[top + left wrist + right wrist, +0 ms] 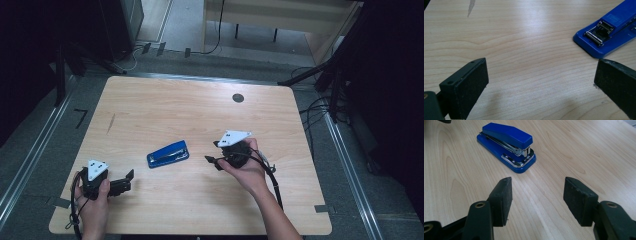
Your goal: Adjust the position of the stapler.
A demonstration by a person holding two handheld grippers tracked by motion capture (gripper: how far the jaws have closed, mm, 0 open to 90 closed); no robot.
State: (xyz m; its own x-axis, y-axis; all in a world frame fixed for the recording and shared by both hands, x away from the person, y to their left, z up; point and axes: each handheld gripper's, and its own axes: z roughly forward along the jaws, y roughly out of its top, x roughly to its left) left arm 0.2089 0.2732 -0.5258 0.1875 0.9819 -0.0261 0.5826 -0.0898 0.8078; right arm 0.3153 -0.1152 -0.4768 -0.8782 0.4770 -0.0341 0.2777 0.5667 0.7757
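Black padded jaws of the left tongs (541, 82) stand wide apart in the left gripper view, with bare pale wood grain between them. Holding nothing, the left tongs (127, 180) hover low over the light wooden bench (165, 100) in the high view, gripped by a hand (95, 200) below and to the left of the blue metal stapler (168, 153), apart from it.

That stapler lies flat on the bench, near its middle, closed, with its long body slanting. In the left gripper view the stapler (610, 28) sits just beyond the jaw on the right of that picture, its hinge end with the metal spring fitting turned toward the camera, not touching the jaw.

To the right of the stapler, the right tongs (214, 152) are held by the other hand (247, 170), pointing toward it with a clear gap left. In the right gripper view the right tongs (537, 187) are also spread wide and empty, and the stapler (506, 146) lies ahead of them, its chrome-trimmed front end facing the jaws.

A small dark round hole (238, 98) marks the bench well beyond the stapler.
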